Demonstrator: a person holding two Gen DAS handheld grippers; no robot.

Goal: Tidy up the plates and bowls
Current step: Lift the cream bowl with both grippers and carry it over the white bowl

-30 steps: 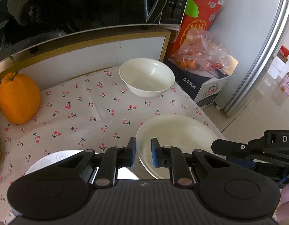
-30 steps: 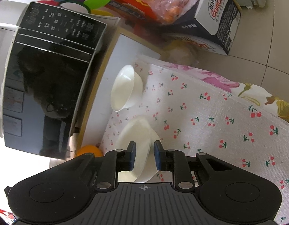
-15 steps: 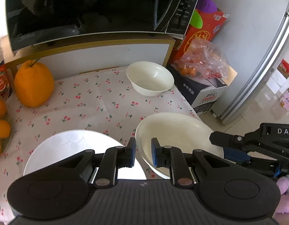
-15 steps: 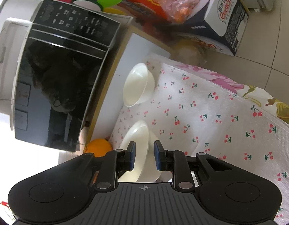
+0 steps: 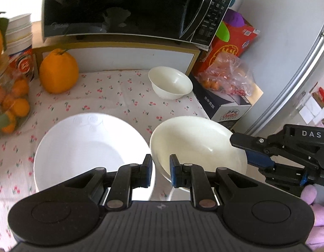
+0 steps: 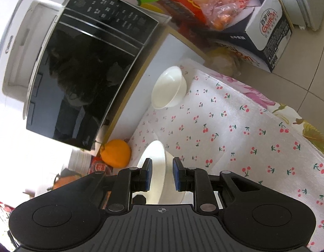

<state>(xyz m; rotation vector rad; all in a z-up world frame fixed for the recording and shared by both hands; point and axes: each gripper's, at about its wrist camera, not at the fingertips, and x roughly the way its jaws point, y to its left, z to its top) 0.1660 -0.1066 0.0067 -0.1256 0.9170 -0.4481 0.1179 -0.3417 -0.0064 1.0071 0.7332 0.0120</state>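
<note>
Left gripper: the left gripper (image 5: 160, 173) is being pointed steeply down over the table's near edge; its blue-padded jaws are drawn almost together and nothing is being gripped, the white plate's rim and the cream bowl's rim merely showing behind them.
Right gripper: the right gripper (image 6: 161, 176) is being held rolled, so its view is tilted sideways; its jaws are being kept closed on the rim of the cream bowl (image 5: 195, 145), one finger lying inside the bowl at 3 o'clock in the left wrist view.
Hand: a hand (image 5: 315, 201) in a lilac glove is being seen behind the right gripper at 4 o'clock.
Cream bowl: glossy, wide and shallow, it is being held tilted above the cloth, just beside the white plate.
White plate: the white plate (image 5: 86, 147) is round and glazed with faint embossed motifs, lying flat at 9 o'clock of the cream bowl.
Small bowl: the small white bowl (image 5: 170, 85) is deep and smooth, standing upright at 12 o'clock, well apart.
Surface: a textured white tablecloth (image 5: 111, 98) printed with red cherries is being used as cover.
Room: a black glass-fronted microwave (image 5: 128, 6) is standing on a shelf at 12 o'clock; a large orange citrus fruit (image 5: 58, 74) is lying at 10 o'clock; a silver refrigerator (image 5: 304, 69) is standing at 2 o'clock.
</note>
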